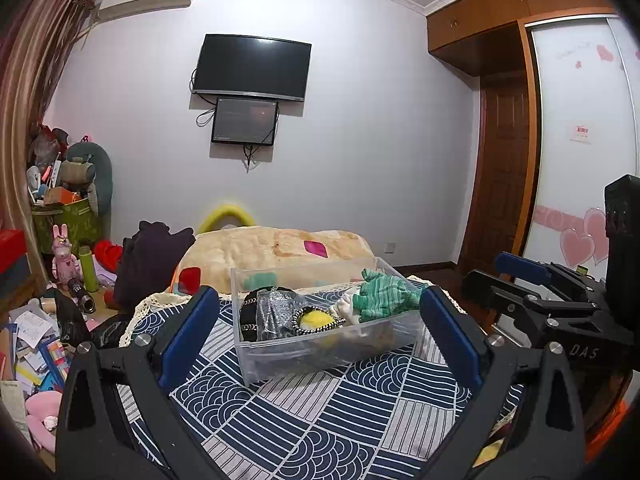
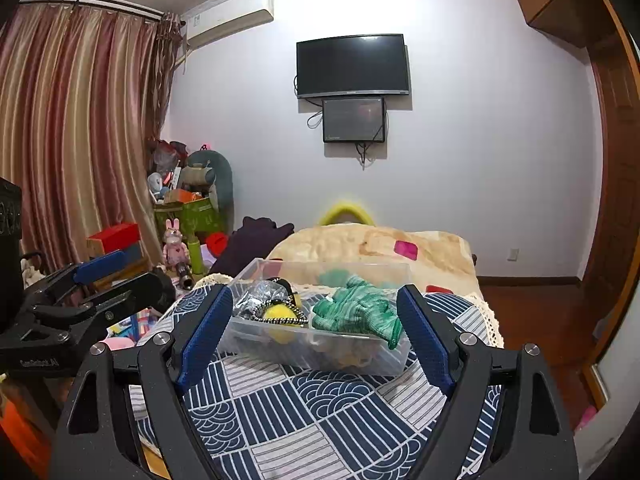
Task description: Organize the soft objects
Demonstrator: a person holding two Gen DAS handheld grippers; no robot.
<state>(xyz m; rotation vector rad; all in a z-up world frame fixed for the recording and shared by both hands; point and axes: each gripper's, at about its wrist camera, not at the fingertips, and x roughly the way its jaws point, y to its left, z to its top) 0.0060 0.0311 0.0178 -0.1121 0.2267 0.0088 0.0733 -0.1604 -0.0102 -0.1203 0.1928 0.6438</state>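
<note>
Nearest in each wrist view are the grippers themselves: the left gripper [image 1: 320, 328] and the right gripper [image 2: 316, 334] both stand released, jaws spread wide with nothing between the blue pads [image 2: 206, 332], hovering above the patterned blue-and-white cloth [image 1: 304, 412] that covers the desk. Each shows in the other's view at the side, the right gripper [image 1: 520, 270] off to the right and the left gripper [image 2: 100, 266] off to the left

Just beyond the fingertips, resting on that cloth, sits the clear plastic bin [image 2: 320, 354], and the soft things are already inside it. On its right side lies a green knitted glove [image 2: 356, 312], one end drooping over the near rim. Left of it is a yellow fuzzy ball [image 2: 282, 312] ringed by a black-and-white cord, then a crinkled silvery bag [image 1: 276, 314] against something black; a white cloth piece [image 1: 346, 306] lies by the glove

My judgement on handling: all of these look light and limp, so they will fold and sag once lifted. The glove is best pinched across its bunched middle, not by a finger, which would stretch and dangle. The ball should compress, so take it across its widest part. The bag looks slippery and noisy; grip a gathered fold. The bin itself seems thin-walled and light, likely to slide on the cloth if nudged, so steadying its rim may help

Farther back are the bed's beige blanket [image 2: 372, 246], a dark garment [image 2: 256, 242], the clutter by the curtain [image 2: 80, 128], and the wall television [image 2: 352, 65]
</note>
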